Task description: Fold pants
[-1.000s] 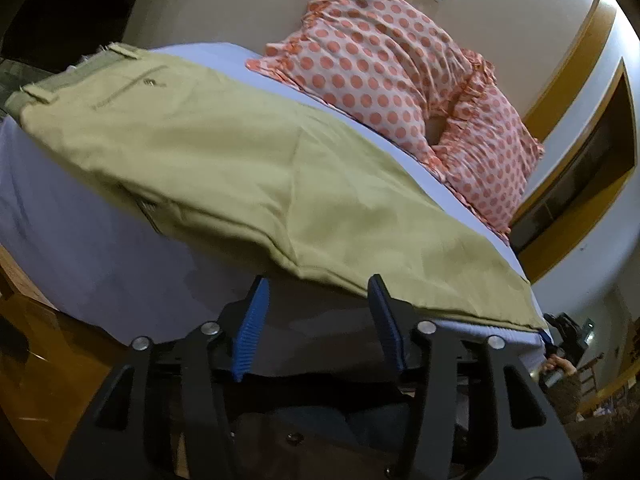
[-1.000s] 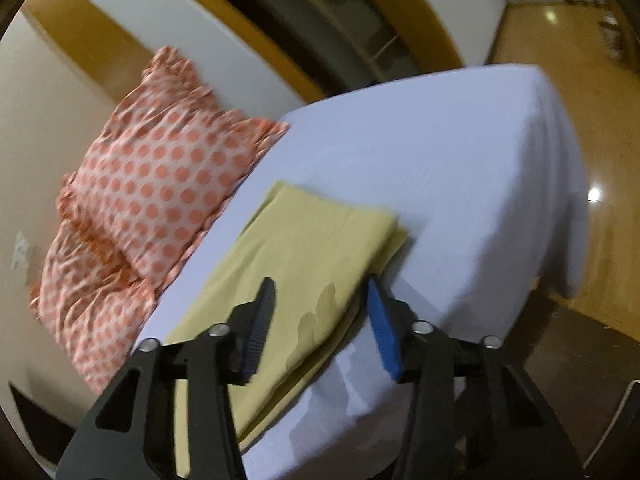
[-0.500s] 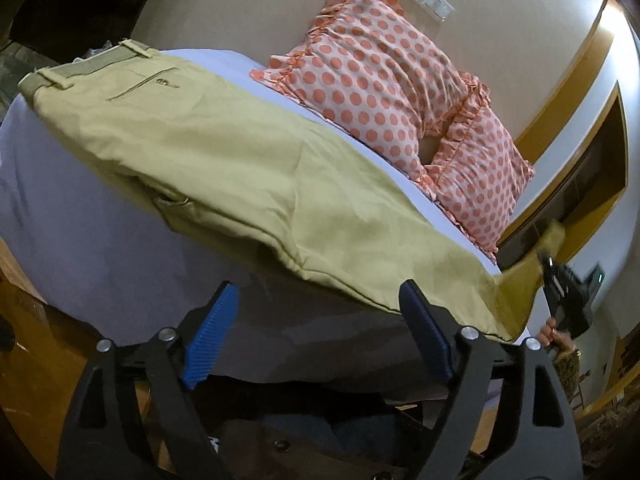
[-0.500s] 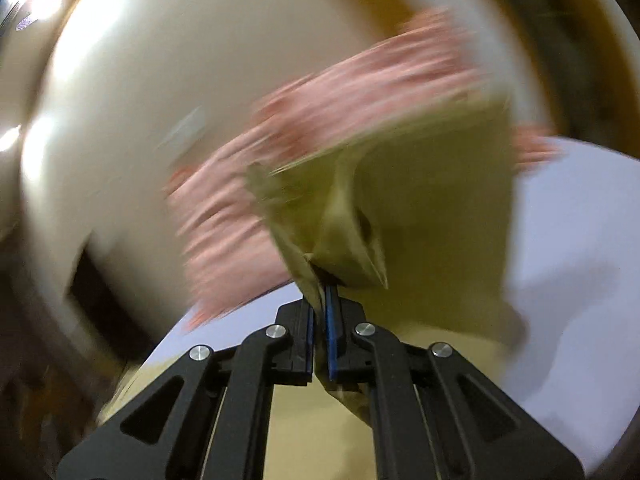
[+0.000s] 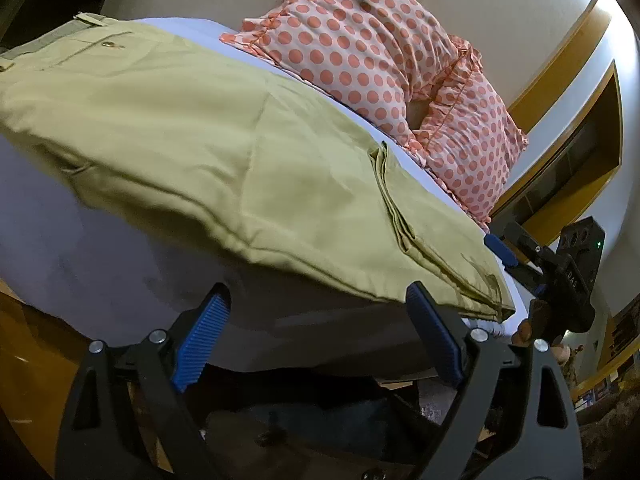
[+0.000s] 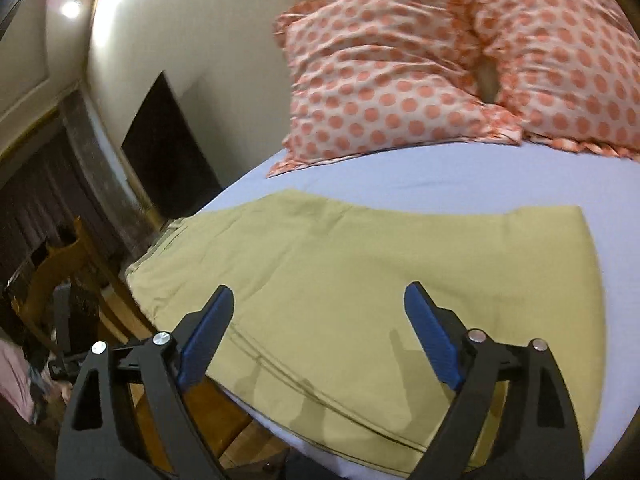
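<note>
Khaki pants (image 5: 224, 152) lie on a bed with a pale lavender sheet (image 5: 100, 256). The leg end is folded back over the legs, its hem edge (image 5: 390, 196) lying across the cloth. The waistband (image 5: 52, 40) is at the far left. My left gripper (image 5: 316, 336) is open and empty, low at the bed's near edge below the pants. My right gripper (image 6: 320, 336) is open and empty, just above the folded pants (image 6: 360, 280). It also shows in the left wrist view (image 5: 500, 252) at the fold's right end.
Two orange polka-dot pillows (image 5: 372, 44) (image 6: 400, 80) lean against the wall at the head of the bed. A wooden chair (image 6: 64, 276) stands left of the bed. Wooden floor (image 5: 28, 364) lies below the bed edge.
My right gripper took hold of the leg hem, carried it over toward the waist, laid it down and opened. My left gripper opened wider and stayed low at the bed's edge.
</note>
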`<state>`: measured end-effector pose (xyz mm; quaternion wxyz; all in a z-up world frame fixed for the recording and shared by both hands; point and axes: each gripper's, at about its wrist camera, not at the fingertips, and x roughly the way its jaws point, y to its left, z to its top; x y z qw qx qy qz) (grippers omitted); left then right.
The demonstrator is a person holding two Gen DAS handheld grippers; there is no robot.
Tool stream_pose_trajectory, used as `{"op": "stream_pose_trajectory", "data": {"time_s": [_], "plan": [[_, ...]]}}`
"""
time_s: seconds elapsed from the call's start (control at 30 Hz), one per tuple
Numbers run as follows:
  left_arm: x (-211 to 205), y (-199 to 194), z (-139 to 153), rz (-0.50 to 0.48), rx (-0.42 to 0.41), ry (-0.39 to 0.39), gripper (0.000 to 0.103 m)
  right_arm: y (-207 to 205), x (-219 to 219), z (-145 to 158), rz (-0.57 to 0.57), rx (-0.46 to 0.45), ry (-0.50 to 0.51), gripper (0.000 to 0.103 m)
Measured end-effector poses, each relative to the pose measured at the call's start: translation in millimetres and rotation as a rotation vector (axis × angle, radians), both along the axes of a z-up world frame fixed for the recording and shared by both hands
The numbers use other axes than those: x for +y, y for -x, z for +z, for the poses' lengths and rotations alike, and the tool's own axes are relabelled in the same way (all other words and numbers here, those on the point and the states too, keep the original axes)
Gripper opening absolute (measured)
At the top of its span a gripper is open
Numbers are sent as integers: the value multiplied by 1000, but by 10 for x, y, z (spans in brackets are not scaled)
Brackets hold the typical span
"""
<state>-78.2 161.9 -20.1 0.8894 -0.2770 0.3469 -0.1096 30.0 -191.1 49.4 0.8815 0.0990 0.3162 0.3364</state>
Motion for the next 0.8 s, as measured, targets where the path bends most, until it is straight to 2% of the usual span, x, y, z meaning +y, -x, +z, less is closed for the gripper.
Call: {"op": "stream_pose_trajectory", "data": {"time_s": [0.2, 0.33, 0.43, 0.57, 0.63, 0.7, 0.73, 0.77, 0.8], "plan": [[42, -76, 39, 58, 15, 27, 88, -81, 72, -165, 4, 80, -19, 89], [263, 36, 208, 160, -56, 42, 87, -62, 134, -187, 19, 80, -11, 91], [502, 41, 258, 246, -68, 78, 81, -79, 117, -209, 7, 92, -22, 91], [1025, 113, 309, 457, -78, 145, 76, -73, 68, -218, -3, 92, -29, 91], [1280, 111, 285, 545, -71, 180, 68, -77, 39, -228, -11, 97, -33, 91], [1566, 114, 185, 637, -25, 252, 46, -89, 12, -238, -19, 105, -42, 91], [1662, 125, 141, 668, -14, 291, 42, -92, -4, -243, -20, 108, -49, 91], [1749, 128, 101, 698, -12, 317, 31, -90, -18, -242, -29, 108, -52, 92], [1773, 110, 92, 715, 5, 301, 17, -87, -38, -242, -31, 105, -54, 92]]}}
